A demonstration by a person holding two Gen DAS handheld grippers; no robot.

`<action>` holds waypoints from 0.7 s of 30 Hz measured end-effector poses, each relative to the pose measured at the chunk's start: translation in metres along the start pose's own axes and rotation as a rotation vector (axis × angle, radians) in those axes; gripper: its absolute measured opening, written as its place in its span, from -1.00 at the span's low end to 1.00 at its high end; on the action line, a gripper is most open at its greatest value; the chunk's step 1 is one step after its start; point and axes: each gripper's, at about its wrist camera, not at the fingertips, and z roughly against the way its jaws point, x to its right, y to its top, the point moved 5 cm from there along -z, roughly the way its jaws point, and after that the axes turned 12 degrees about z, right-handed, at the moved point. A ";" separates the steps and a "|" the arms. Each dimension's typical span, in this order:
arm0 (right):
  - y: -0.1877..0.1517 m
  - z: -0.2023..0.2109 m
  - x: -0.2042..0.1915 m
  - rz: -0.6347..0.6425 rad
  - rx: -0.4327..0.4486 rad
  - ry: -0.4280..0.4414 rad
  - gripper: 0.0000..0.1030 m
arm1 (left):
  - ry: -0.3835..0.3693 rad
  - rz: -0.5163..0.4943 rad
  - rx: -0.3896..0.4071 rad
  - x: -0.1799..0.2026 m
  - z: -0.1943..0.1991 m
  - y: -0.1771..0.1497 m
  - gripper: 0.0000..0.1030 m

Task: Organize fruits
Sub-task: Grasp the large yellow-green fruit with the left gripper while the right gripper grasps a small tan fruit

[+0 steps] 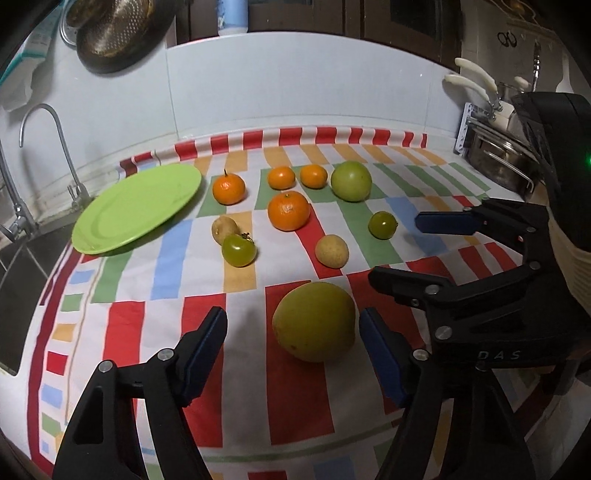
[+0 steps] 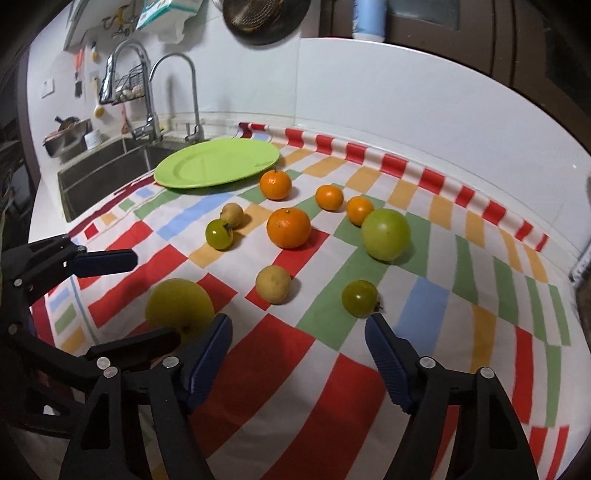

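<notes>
Fruits lie on a checked cloth (image 1: 166, 258). A large yellow-green fruit (image 1: 314, 321) (image 2: 179, 306) sits nearest, just ahead of my open left gripper (image 1: 293, 328), nearer its right finger. Several oranges lie further back, the biggest (image 1: 288, 211) (image 2: 288, 227) in the middle. A large green fruit (image 1: 351, 181) (image 2: 386, 234), two small green ones (image 1: 239, 250) (image 1: 383, 225) and two tan ones (image 1: 331, 251) (image 1: 224, 229) lie around them. An empty green plate (image 1: 136, 208) (image 2: 218, 162) lies at the back left. My right gripper (image 2: 298, 334) is open and empty, just short of a small green fruit (image 2: 359, 298).
A sink (image 2: 99, 166) with taps (image 2: 147, 96) lies left of the cloth. A white tiled wall (image 1: 295, 85) runs behind. Metal pans (image 1: 498, 162) and a rack stand at the right. A colander (image 1: 110, 33) hangs on the wall.
</notes>
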 end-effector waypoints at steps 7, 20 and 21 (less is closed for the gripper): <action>0.007 -0.024 -0.002 0.075 -0.005 0.074 0.30 | -0.007 0.002 -0.030 0.000 -0.011 -0.001 0.30; 0.019 -0.051 -0.010 0.114 -0.023 0.165 -0.11 | -0.038 0.053 -0.085 -0.007 -0.021 0.001 -0.02; 0.019 -0.053 -0.011 0.112 -0.027 0.172 -0.18 | -0.038 0.057 -0.085 -0.008 -0.021 0.001 -0.02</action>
